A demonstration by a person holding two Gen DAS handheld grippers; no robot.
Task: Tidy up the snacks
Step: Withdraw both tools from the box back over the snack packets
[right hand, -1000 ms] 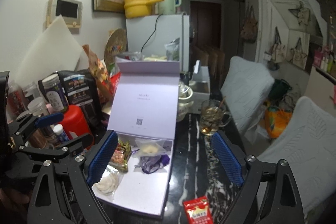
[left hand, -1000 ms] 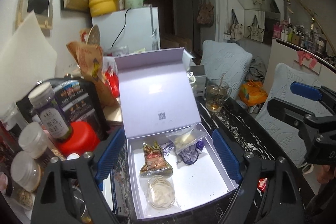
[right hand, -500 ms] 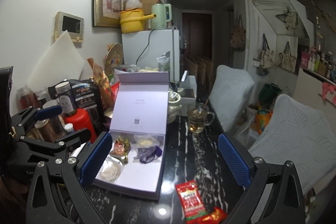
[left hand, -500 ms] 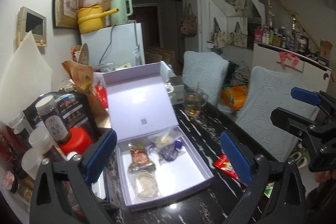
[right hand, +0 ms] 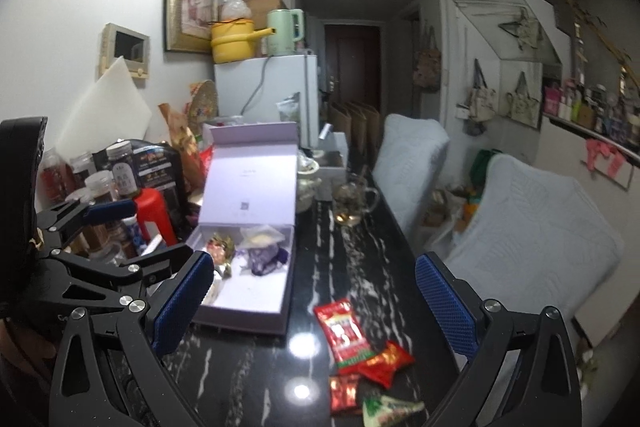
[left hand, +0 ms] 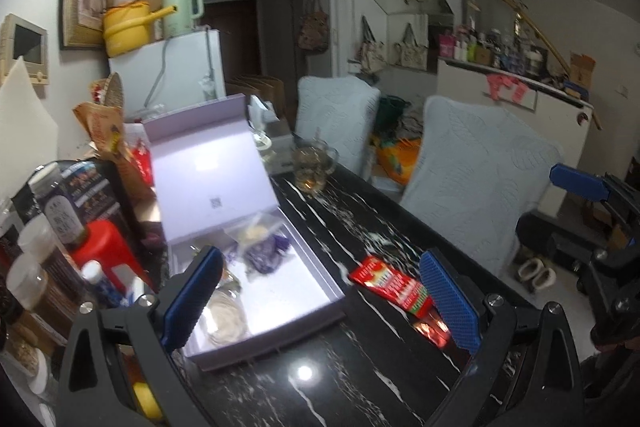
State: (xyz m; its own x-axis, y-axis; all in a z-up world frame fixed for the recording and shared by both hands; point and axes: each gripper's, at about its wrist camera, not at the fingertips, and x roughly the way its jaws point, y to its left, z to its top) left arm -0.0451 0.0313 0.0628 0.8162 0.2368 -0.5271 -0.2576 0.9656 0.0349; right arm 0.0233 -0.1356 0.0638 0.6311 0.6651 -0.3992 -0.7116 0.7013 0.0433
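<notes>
One box, four loose packets

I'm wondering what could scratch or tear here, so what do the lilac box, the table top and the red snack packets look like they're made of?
Lilac box: likely rigid paperboard, matte; crisp folded lid hinge, no glare.
Table top: polished black stone or a glossy lookalike; white veining and mirror-like lamp reflections.
Red snack packets: thin plastic or foil film, shiny; crinkled, with crimped ends.
</notes>
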